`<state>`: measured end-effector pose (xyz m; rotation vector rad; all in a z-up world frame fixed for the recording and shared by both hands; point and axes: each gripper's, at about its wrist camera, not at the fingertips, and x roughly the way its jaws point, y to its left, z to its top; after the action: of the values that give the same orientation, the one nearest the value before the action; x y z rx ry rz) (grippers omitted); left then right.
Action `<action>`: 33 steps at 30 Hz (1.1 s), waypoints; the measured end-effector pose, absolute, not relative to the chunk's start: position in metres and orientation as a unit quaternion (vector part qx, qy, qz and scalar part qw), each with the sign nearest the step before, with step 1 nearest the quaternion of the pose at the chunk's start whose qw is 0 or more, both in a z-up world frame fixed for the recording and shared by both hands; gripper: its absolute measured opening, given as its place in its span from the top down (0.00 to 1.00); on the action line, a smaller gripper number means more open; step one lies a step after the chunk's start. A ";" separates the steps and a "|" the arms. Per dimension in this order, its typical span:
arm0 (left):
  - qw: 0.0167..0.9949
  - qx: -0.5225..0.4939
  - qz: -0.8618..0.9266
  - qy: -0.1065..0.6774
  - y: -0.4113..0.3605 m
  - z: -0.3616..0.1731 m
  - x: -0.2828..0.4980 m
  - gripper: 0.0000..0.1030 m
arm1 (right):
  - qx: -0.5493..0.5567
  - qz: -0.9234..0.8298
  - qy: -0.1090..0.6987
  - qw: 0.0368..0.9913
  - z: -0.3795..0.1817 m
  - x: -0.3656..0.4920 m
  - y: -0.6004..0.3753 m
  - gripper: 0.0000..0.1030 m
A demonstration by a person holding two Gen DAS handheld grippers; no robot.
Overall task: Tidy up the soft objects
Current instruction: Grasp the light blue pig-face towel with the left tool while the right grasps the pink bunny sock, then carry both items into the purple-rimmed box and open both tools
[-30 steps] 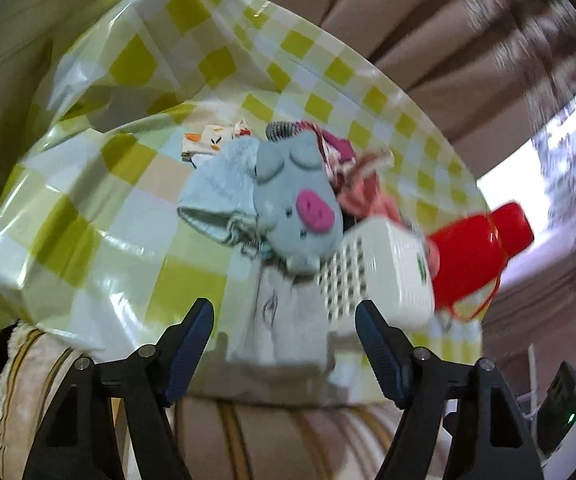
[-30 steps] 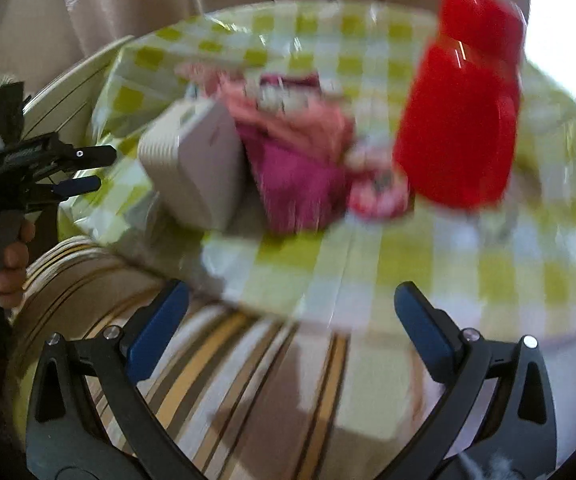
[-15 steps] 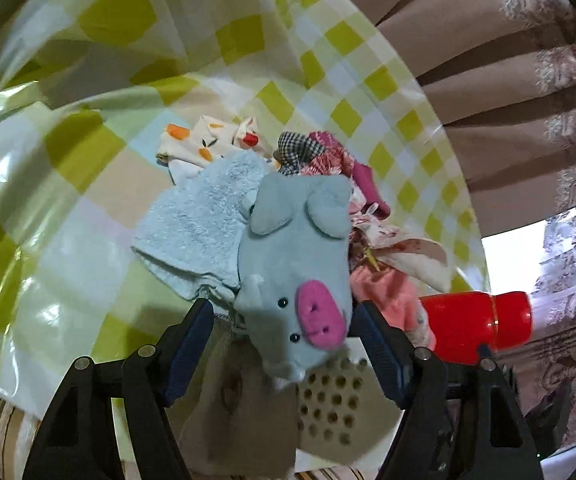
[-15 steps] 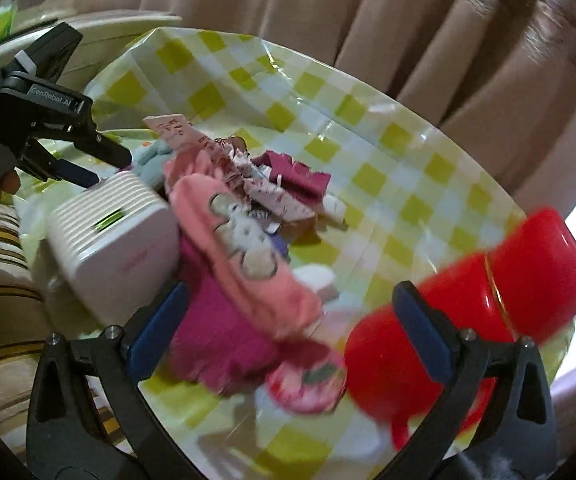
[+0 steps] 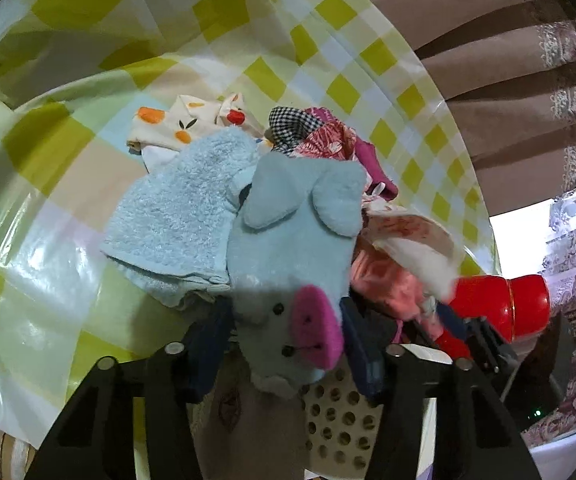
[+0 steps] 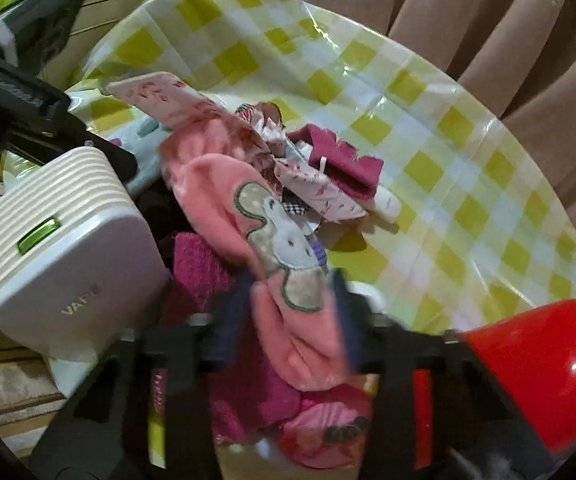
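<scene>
Two grippers: we hold one in each hand, and both are closing at this moment.
Left gripper (image 5: 288, 340): we see its jaws drawing in on the snout end of the blue pig toy (image 5: 291, 256); the pads sit against its sides.
Right gripper (image 6: 291, 312): we see its jaws narrowing on the pink cloth with the animal patch (image 6: 256, 232), which lies between the blurred pads.
One heap: the soft things lie bunched together on the checked tablecloth (image 5: 48, 208), near its front edge.
Soft things we can count: one pig toy, one light blue towel (image 5: 180, 208) touching it, one fruit-print cloth (image 5: 176, 124) behind, one small houndstooth piece (image 5: 291, 124), one magenta cloth (image 6: 339, 160); the rest tangle and we cannot separate them.
One white ribbed box (image 6: 68, 240): it stands just beside the heap, with a green slot on its face.
Writing: "VAPE" on the box, we think; the last letter is unclear. The print on the other gripper's body is too blurred to read.
One red container (image 6: 539, 368): cut off by the frame's edge.
Curtains (image 6: 467, 12): brown folds behind the table.
</scene>
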<state>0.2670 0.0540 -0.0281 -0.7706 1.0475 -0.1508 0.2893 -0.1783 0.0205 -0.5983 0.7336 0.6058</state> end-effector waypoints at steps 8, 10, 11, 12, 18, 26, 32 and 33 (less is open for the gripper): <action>0.813 -0.349 -0.074 0.459 0.058 -0.014 0.251 0.72 | -0.191 0.263 0.368 0.871 0.030 0.288 -0.195 0.81; 0.817 -0.351 -0.073 0.453 0.060 -0.013 0.245 0.75 | -0.167 0.257 0.368 0.878 0.036 0.285 -0.201 0.81; 0.818 -0.352 -0.073 0.450 0.061 -0.012 0.243 0.78 | -0.157 0.253 0.369 0.880 0.039 0.283 -0.204 0.81; 0.818 -0.355 -0.076 0.445 0.062 -0.012 0.240 0.88 | -0.148 0.250 0.368 0.883 0.043 0.280 -0.207 0.81; 0.825 -0.356 -0.073 0.432 0.066 -0.006 0.228 0.88 | -0.113 0.236 0.362 0.895 0.064 0.258 -0.222 0.81; 0.825 -0.365 -0.060 0.427 0.069 -0.004 0.224 0.40 | -0.084 0.205 0.378 0.899 0.078 0.222 -0.247 0.81; 0.821 -0.344 -0.056 0.452 0.059 -0.001 0.254 0.37 | -0.062 0.169 0.384 0.906 0.086 0.190 -0.280 0.81; 0.819 -0.338 -0.053 0.460 0.057 -0.003 0.259 0.37 | -0.054 0.161 0.387 0.906 0.086 0.186 -0.288 0.81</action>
<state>0.2592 0.0573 -0.0030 -0.7202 0.9803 -0.1125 0.1859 -0.2880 0.0861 -0.1114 0.7992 0.3329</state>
